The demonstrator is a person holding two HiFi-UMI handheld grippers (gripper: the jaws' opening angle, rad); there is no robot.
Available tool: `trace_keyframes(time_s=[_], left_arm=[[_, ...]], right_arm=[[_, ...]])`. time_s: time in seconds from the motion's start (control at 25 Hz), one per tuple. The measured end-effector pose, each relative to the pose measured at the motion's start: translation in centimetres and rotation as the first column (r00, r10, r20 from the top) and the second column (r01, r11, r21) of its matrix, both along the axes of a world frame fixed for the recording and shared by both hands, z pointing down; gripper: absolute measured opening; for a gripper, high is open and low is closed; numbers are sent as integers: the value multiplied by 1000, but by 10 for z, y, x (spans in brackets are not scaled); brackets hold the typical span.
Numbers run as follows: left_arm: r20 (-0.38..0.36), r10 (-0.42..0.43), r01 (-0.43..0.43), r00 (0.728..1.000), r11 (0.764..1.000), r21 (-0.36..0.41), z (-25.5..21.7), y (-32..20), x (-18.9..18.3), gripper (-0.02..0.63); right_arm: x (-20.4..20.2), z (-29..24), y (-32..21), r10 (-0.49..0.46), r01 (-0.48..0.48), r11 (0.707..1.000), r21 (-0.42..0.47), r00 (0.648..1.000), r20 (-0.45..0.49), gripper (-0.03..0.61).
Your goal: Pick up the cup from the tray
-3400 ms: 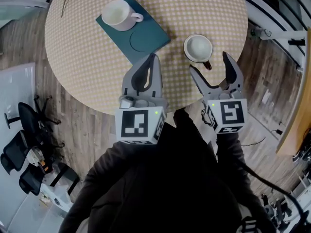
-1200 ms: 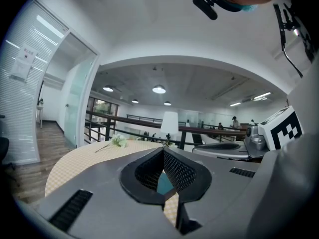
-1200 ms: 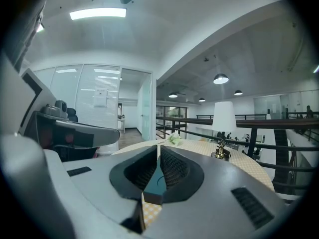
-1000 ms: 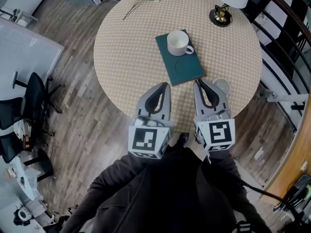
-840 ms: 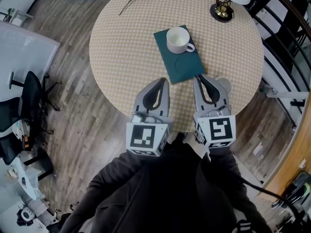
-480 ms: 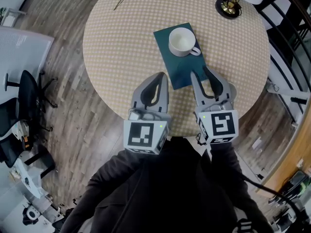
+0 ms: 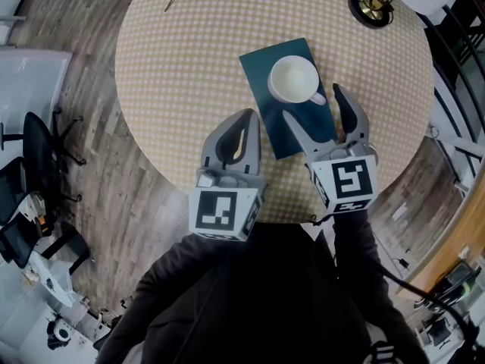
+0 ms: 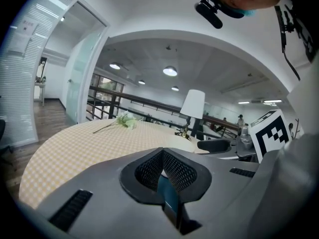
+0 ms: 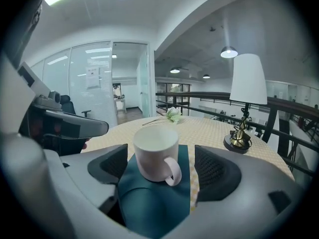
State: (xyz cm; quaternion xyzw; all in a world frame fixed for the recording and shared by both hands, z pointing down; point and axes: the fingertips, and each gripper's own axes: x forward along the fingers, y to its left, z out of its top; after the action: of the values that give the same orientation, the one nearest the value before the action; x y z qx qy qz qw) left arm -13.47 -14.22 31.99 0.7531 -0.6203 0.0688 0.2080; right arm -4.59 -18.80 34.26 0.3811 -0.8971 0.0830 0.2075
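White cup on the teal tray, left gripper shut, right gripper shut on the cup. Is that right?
No: the right gripper is open. Its jaws have just been opening and stand apart, with the cup just ahead of them, untouched, as the right gripper view shows. The rest holds.
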Motion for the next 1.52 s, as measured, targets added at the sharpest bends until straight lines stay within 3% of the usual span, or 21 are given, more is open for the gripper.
trace_keyframes(time_s=[0.24,0.64,1.32,1.52], left_arm=[[-13,-1,0,1000,999,-39,18,-22,-18,3],[-49,4,-8,999,997,-77,43,-42,-31,3],[-63,5,-10,998,996,-88,49,-45,-37,3],[-50,10,-13,999,998,-66,42,-41,-36,3]], right_arm=[[-29,21,-21,-71,68,997,-47,995,-65,419],[-48,36,-38,-114,109,992,-58,989,-94,422],[-51,38,-37,-135,131,991,-43,982,-133,420],[-47,36,-37,-63,58,997,-54,994,-89,420]])
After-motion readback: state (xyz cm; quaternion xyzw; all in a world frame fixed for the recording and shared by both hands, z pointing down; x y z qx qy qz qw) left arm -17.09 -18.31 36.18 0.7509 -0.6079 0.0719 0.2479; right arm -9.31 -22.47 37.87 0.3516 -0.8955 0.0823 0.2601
